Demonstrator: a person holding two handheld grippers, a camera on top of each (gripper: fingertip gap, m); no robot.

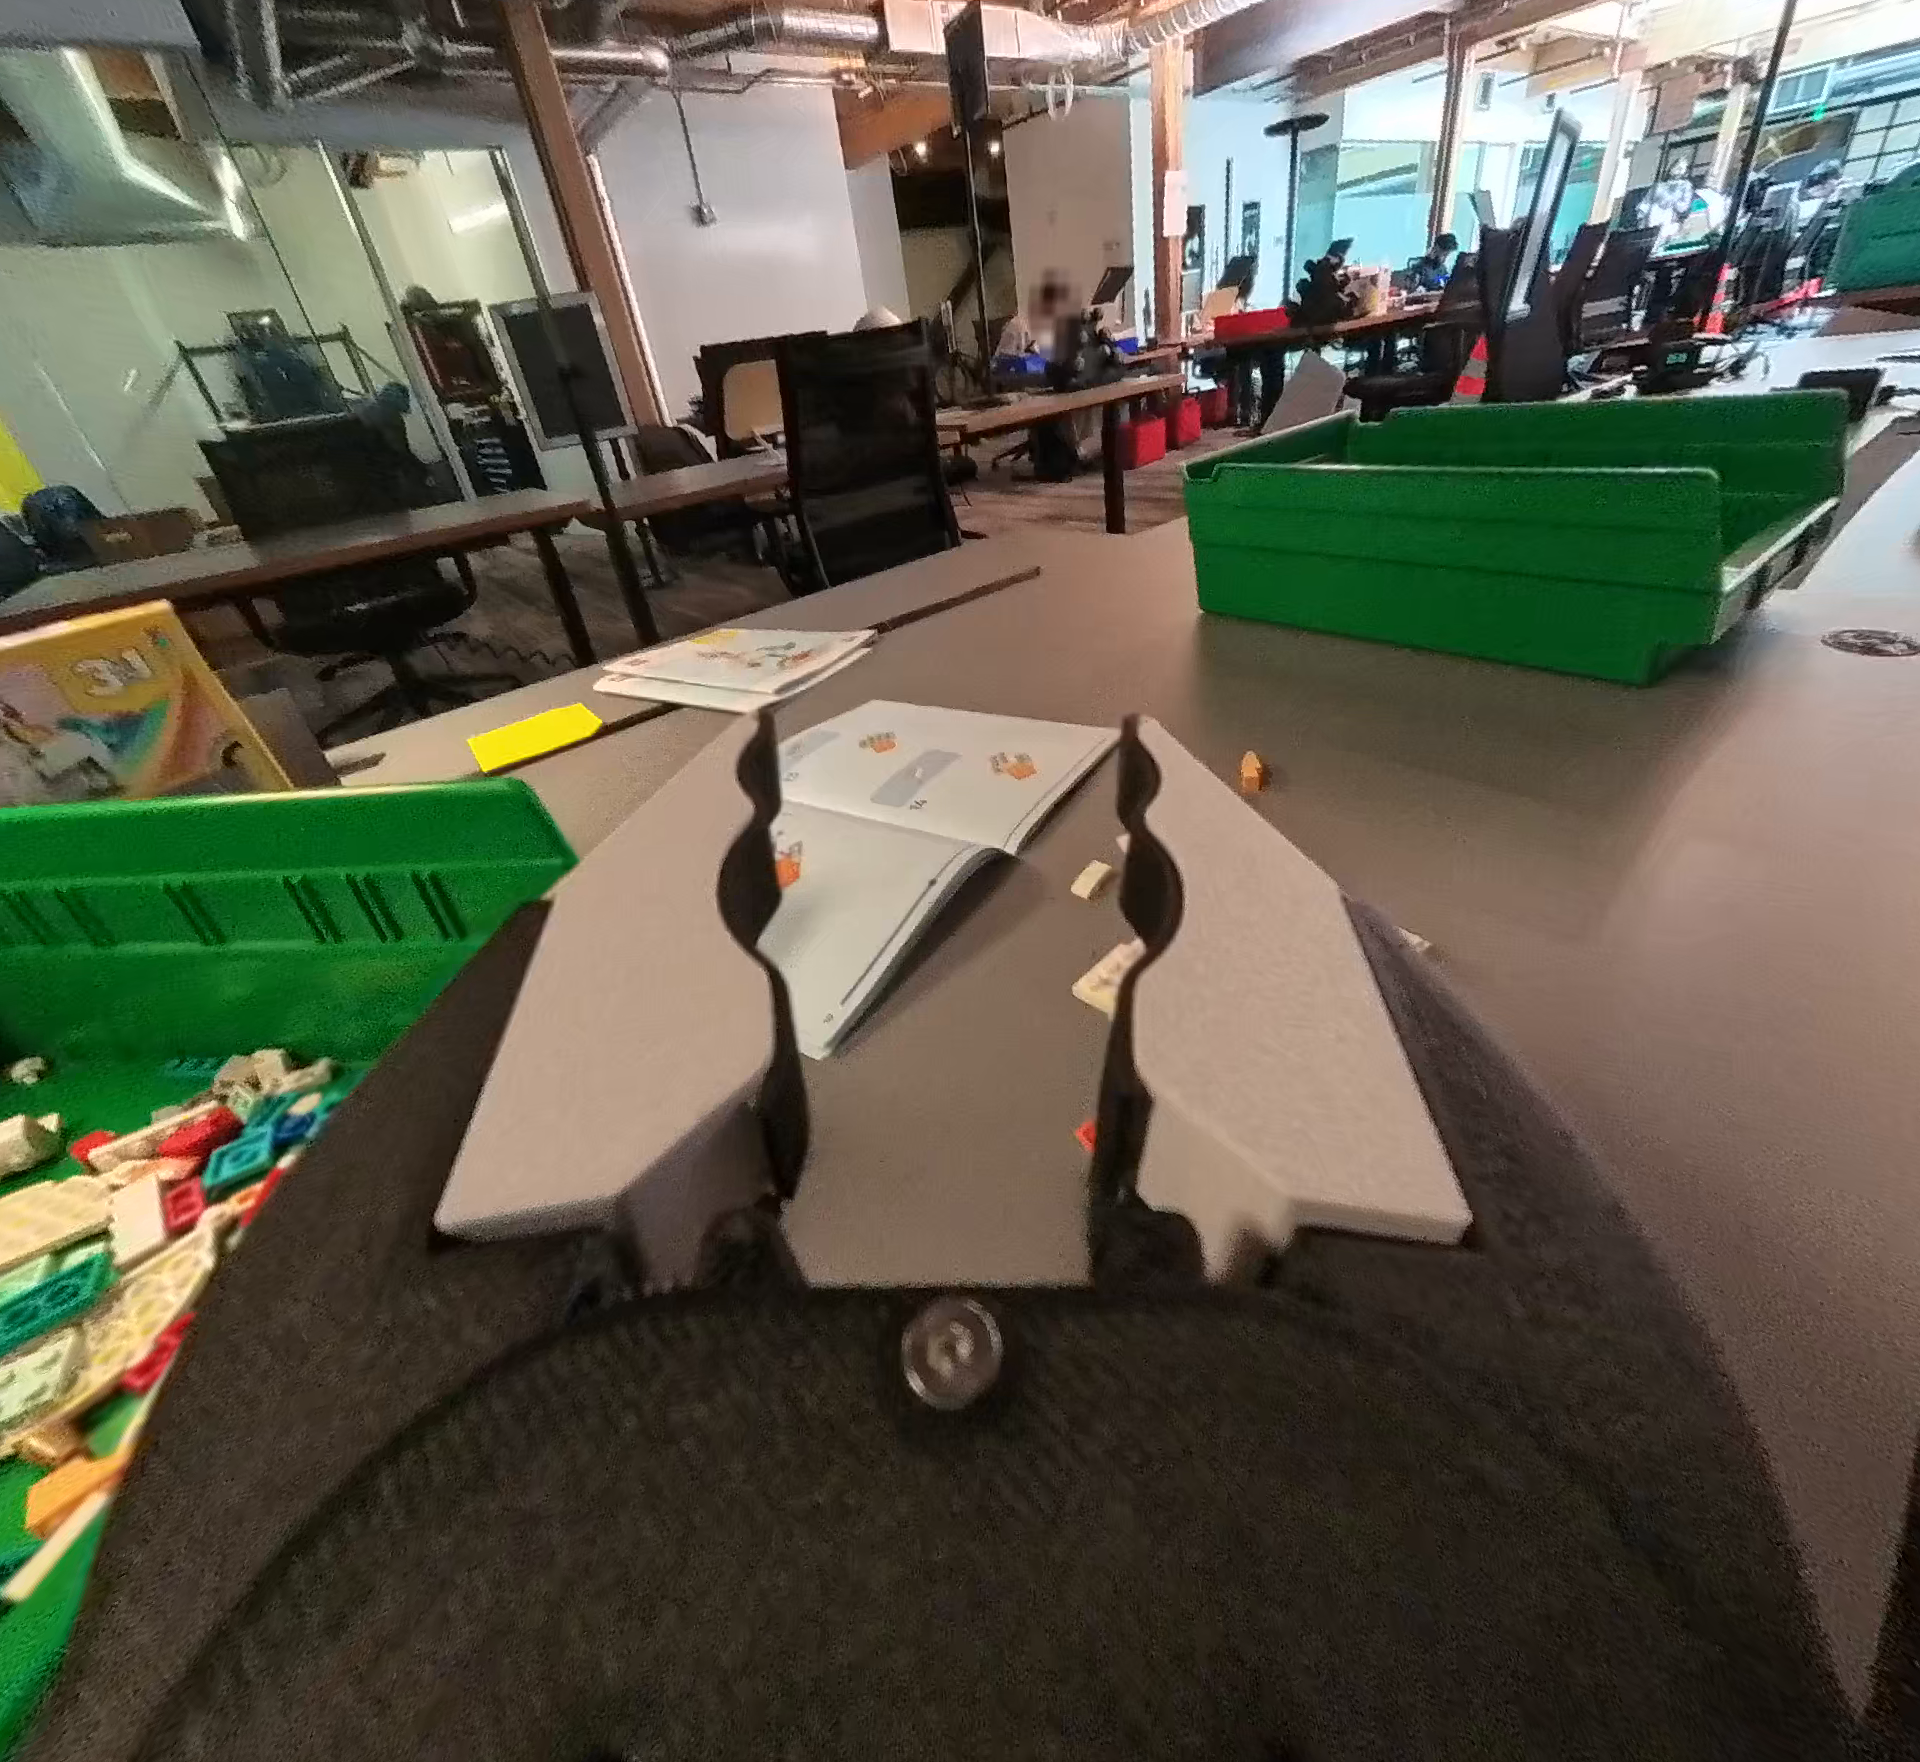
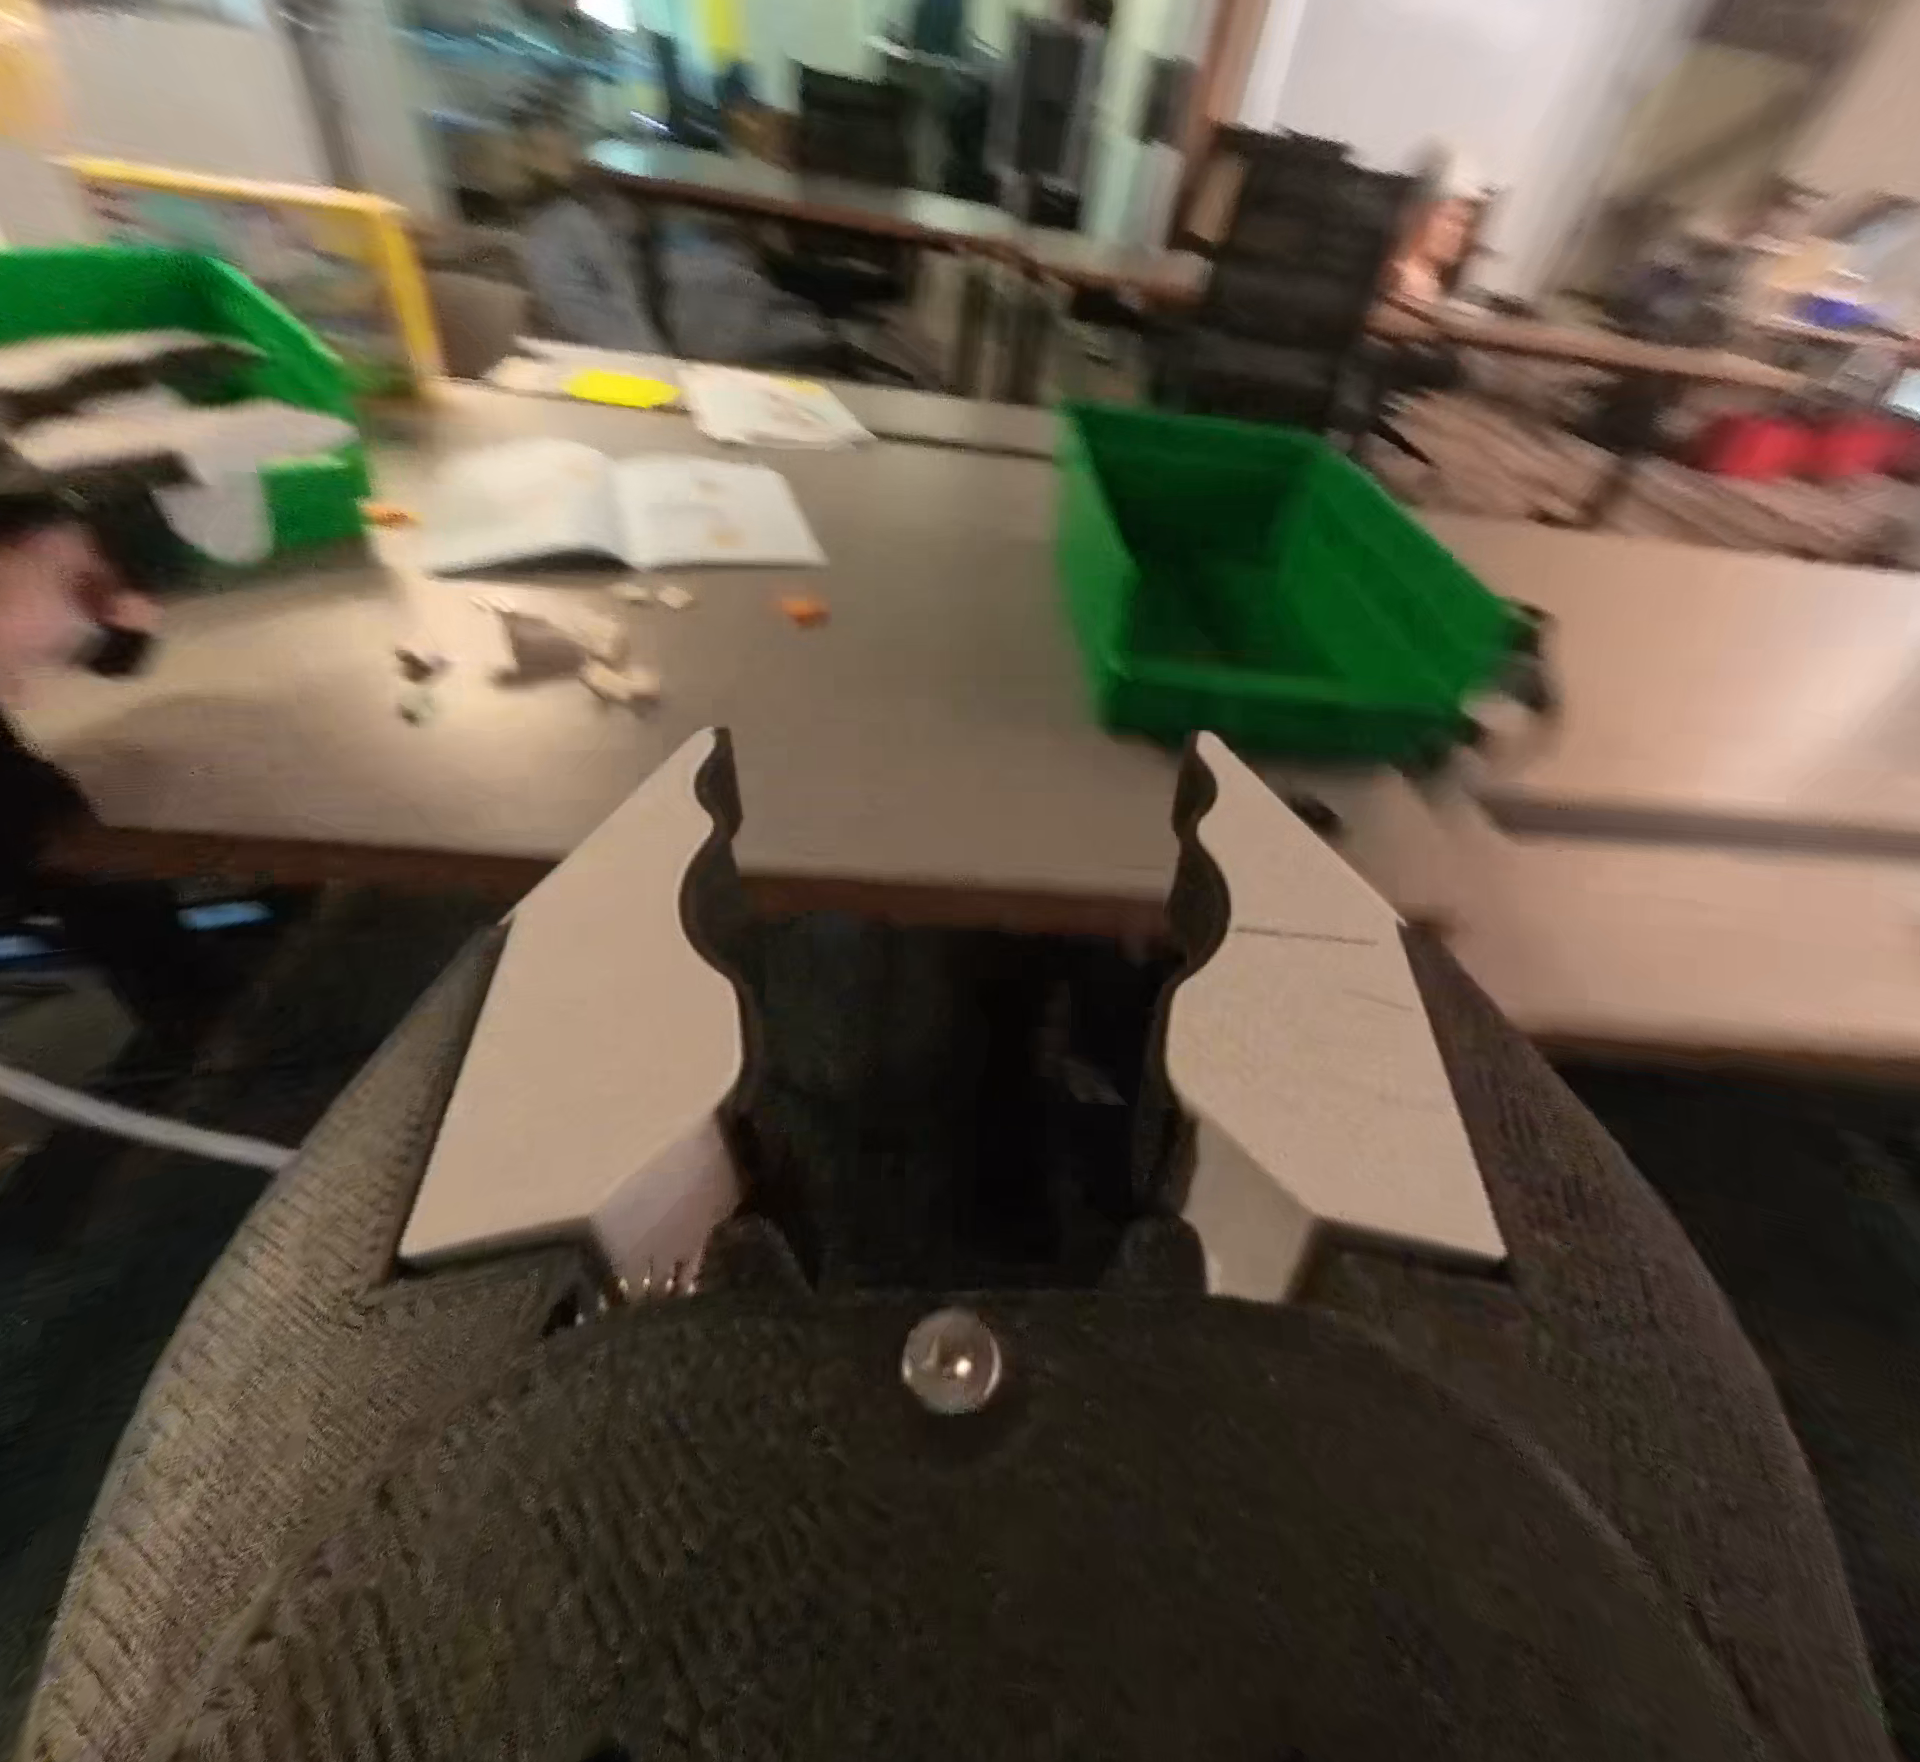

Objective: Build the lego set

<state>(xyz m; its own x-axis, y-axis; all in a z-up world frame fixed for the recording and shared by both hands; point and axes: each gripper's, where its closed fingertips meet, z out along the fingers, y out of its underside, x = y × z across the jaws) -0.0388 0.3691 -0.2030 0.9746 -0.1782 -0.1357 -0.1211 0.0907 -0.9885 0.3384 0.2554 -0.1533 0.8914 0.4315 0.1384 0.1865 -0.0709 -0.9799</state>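
My left gripper (image 1: 945,746) is open and empty, low over the grey table (image 1: 1455,933), pointing at an open instruction booklet (image 1: 914,839). A green bin (image 1: 260,902) at its left holds several loose bricks (image 1: 114,1224) in white, red, teal and orange. Small loose pieces lie on the table: a cream one (image 1: 1093,879), an orange one (image 1: 1254,769). My right gripper (image 2: 956,756) is open and empty, off the near table edge, in a blurred view. It sees the booklet (image 2: 623,507), scattered pale pieces (image 2: 582,652) and the left gripper (image 2: 177,434) far left.
An empty green bin (image 1: 1507,559) stands at the right back of the table; it also shows in the right wrist view (image 2: 1268,580). A yellow set box (image 1: 114,704), a yellow note (image 1: 535,736) and more leaflets (image 1: 738,668) lie at the back. Chairs and desks stand beyond.
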